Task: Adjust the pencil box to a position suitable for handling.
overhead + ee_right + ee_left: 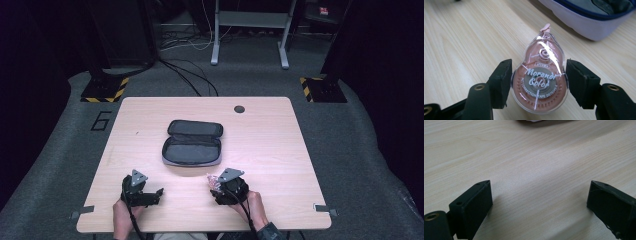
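1. Right gripper (539, 75): matte black jaws clamped on both flanks of a correction tape (540, 80), a clear glossy teardrop shell over pink gears, held above the table.
2. Its pink tip points toward the open pencil case (584, 25), grey fabric with a blue zip, near.
3. Left gripper (539, 202): jaws wide apart, bare wood between.
4. Table (280, 150): pale wood-grain laminate, rounded corners.

Correction tape (539, 80) before open case (192, 143)

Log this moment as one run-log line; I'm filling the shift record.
right gripper: shut on correction tape | left gripper: open, nothing held | pencil case: open on table
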Demonstrator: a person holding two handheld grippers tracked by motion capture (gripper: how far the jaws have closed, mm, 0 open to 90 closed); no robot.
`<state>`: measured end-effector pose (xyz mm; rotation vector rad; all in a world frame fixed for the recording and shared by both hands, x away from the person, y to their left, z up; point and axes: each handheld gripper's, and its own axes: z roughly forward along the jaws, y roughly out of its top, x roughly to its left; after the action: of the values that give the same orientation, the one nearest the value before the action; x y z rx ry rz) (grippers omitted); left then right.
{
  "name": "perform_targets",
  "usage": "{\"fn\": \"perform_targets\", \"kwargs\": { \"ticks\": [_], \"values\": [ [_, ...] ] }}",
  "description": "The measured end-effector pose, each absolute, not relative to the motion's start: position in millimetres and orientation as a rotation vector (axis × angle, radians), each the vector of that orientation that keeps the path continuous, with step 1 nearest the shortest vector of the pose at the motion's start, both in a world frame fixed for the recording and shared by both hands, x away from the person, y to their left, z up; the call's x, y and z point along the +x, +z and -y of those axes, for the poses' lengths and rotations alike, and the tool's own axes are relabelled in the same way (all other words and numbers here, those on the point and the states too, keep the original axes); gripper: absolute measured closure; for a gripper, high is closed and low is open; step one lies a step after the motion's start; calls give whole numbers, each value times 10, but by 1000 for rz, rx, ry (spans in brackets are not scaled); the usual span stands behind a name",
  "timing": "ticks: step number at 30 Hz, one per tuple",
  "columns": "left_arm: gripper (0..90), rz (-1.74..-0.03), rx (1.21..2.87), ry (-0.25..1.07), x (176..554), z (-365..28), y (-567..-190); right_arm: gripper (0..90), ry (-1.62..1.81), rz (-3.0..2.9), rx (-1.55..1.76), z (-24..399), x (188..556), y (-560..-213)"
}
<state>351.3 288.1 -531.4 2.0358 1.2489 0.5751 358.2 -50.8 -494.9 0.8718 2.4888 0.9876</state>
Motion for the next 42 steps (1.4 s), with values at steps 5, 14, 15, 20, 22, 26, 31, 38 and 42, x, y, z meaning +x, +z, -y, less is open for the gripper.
{"fn": "perform_targets", "kwargs": {
  "ticks": [5, 14, 15, 20, 22, 26, 31, 38, 42],
  "values": [
    [62, -1249, 2035, 575, 3513, -2881, -5314, 391, 972, -2469, 913, 659, 3545, -4952],
    [62, -1249, 2035, 575, 3513, -2881, -5314, 392, 960, -2388, 1026, 1044, 3535, -4931],
    [62, -1250, 2034, 575, 3513, -2881, -5315, 391, 963, -2373, 1036, 1097, 3537, -4930],
    [62, -1251, 2035, 572, 3513, -2881, -5313, 391, 941, -2313, 1089, 1373, 3557, -4898],
    [62, -1249, 2038, 571, 3513, -2882, -5312, 391, 932, -2289, 1111, 1494, 3582, -4894],
    [62, -1247, 2048, 567, 3514, -2888, -5308, 391, 936, -2257, 1155, 1765, 3678, -4915],
    [62, -1247, 2047, 566, 3514, -2888, -5308, 391, 885, -2222, 1211, 1998, 3795, -4975],
    [62, -1254, 2038, 566, 3515, -2882, -5311, 391, 852, -2225, 1254, 2230, 3883, -5036],
    [62, -1256, 2036, 566, 3516, -2880, -5311, 390, 857, -2213, 1274, 2305, 3916, -5075]
  ]
}}
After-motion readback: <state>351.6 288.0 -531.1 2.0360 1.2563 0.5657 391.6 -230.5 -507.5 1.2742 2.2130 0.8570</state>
